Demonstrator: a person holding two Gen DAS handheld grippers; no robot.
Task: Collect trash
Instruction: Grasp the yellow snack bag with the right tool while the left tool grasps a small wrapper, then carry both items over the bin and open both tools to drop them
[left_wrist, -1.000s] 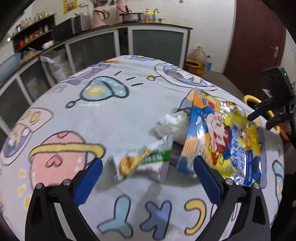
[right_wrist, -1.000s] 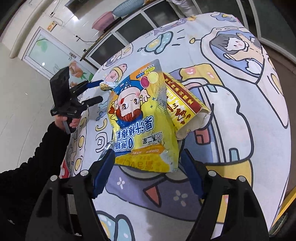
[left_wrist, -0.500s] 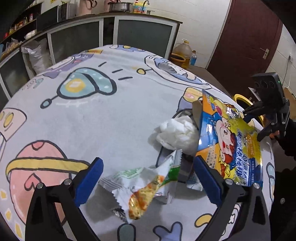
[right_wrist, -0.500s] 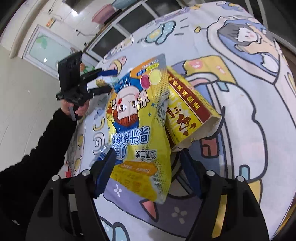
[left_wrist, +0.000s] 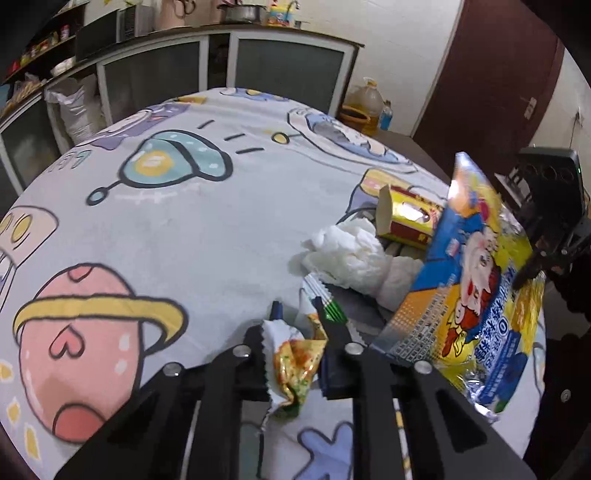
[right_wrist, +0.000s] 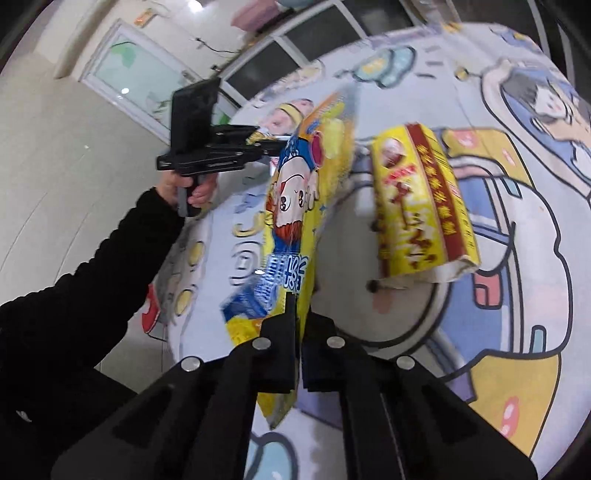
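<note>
My left gripper (left_wrist: 295, 317) is shut on a small white and green snack wrapper (left_wrist: 295, 358) at the table's near edge. My right gripper (right_wrist: 299, 310) is shut on the lower edge of a large yellow and blue snack bag (right_wrist: 295, 206) and holds it tilted up off the table; the bag also shows in the left wrist view (left_wrist: 469, 291). A crumpled white tissue (left_wrist: 351, 254) and a yellow and red carton (left_wrist: 406, 218) lie on the cloth between the grippers. The carton (right_wrist: 417, 210) lies flat to the right of the bag.
The round table has a cartoon-print cloth (left_wrist: 184, 206). Cabinets (left_wrist: 229, 70) stand behind it. An oil jug (left_wrist: 365, 103) sits on the floor by a dark door (left_wrist: 491, 66). The left gripper's body (right_wrist: 207, 140) shows beyond the bag.
Both grippers have shut: the left on the small wrapper, the right on the big snack bag, which has lifted and turned on edge, baring the carton.
</note>
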